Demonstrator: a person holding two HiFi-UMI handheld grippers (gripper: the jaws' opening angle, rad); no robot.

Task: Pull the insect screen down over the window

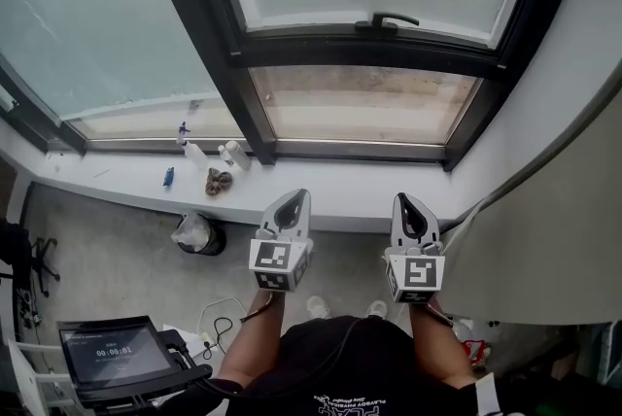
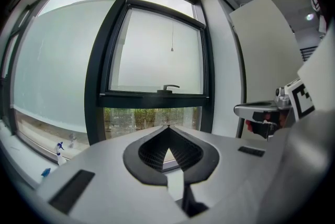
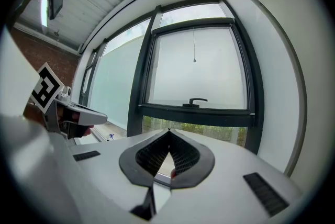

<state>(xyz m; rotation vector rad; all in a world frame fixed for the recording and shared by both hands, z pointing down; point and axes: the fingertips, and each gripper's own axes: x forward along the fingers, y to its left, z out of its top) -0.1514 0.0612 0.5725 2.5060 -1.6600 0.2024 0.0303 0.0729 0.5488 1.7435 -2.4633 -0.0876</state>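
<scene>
The dark-framed window (image 1: pixel 369 50) has a frosted upper sash with a black handle (image 1: pixel 387 19) on its bottom rail. A clear lower pane (image 1: pixel 364 101) sits under it. A thin pull cord with a small bead (image 2: pixel 172 50) hangs from the top in front of the upper pane; the bead (image 3: pixel 194 60) also shows in the right gripper view. I cannot make out the screen itself. My left gripper (image 1: pixel 296 194) and right gripper (image 1: pixel 403 197) are held side by side below the sill, pointing at the window, well short of it. Both are shut with nothing in them.
The white sill (image 1: pixel 330 200) carries a spray bottle (image 1: pixel 185 137), white bottles (image 1: pixel 233 155) and small items at its left. A bagged bin (image 1: pixel 199 233) stands on the floor below. A device with a screen (image 1: pixel 117 351) is at lower left, a white panel (image 1: pixel 544 239) at right.
</scene>
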